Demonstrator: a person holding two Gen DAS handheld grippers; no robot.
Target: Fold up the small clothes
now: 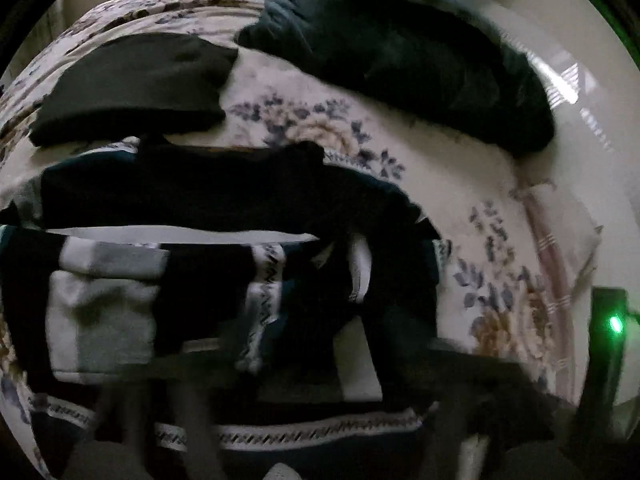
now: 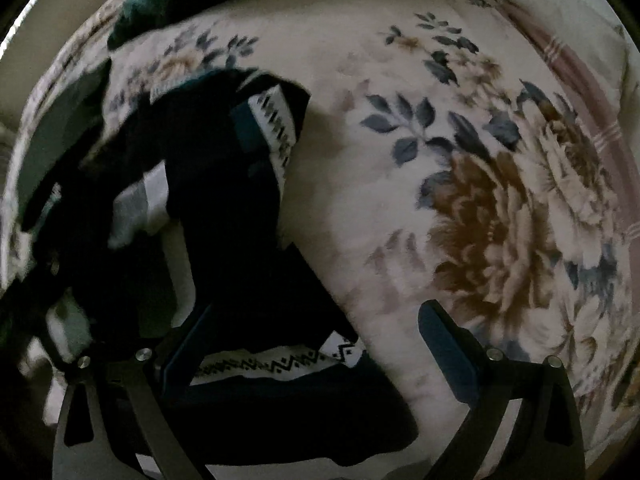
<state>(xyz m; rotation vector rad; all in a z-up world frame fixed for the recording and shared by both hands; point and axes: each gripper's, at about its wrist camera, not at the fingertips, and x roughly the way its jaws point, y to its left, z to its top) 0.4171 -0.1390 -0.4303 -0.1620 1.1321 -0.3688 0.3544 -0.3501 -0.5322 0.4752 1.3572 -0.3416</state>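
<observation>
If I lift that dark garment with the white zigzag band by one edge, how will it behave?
The dark garment with the white zigzag band will probably droop: it already lies crumpled in soft folds on the floral bedspread. It looks thin, so likely light. Its loose layers may slide apart rather than lift together.

The bedspread [image 2: 360,208] is soft matt cloth with a slightly fuzzy, printed flower surface. The dark garment [image 2: 248,208] is knitted cloth, matt, with white woven pattern bands. The right claw [image 2: 312,344] has matt black arms, shiny metal rivets and smooth blue plastic pads [image 2: 444,344]. The folded black cloth [image 1: 132,88] looks smooth and matt.
</observation>
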